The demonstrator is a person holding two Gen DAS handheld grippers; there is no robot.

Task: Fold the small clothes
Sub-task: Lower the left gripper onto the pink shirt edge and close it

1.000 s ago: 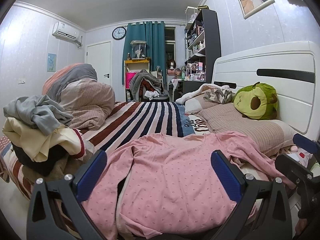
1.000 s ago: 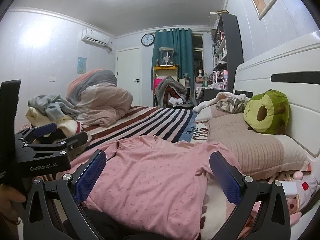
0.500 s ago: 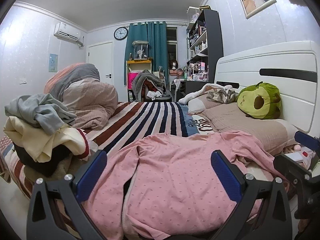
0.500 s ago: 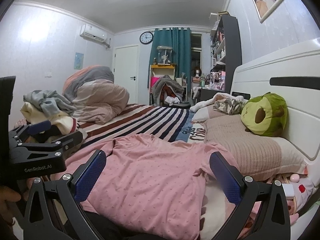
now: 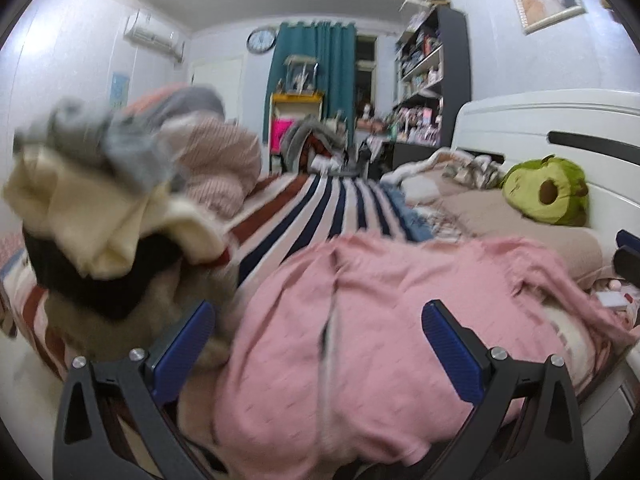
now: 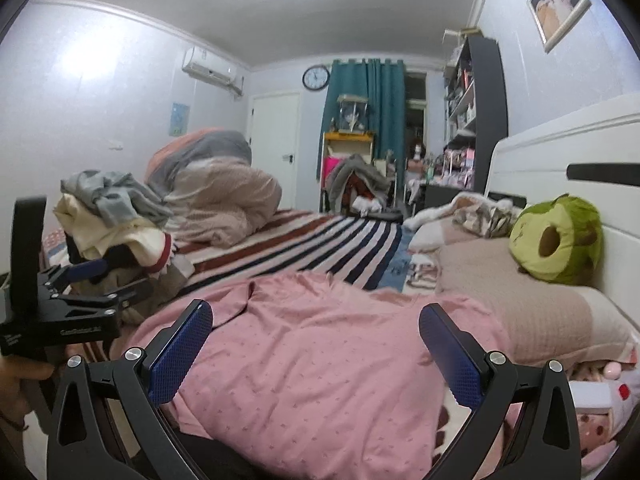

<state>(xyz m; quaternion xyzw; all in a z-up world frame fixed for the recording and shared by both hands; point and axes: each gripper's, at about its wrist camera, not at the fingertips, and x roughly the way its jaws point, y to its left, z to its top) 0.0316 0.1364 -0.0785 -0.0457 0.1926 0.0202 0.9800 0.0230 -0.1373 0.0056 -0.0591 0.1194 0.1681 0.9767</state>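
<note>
Right wrist view alone shows left tool (image 6: 108, 280) by clothes pile (image 6: 116, 220), both tools apart over pink garment (image 6: 320, 360).

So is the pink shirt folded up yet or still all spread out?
Still spread out. The pink shirt lies rumpled across the bed, wrinkled, with no neat folds showing. Both grippers are open above it.
</note>
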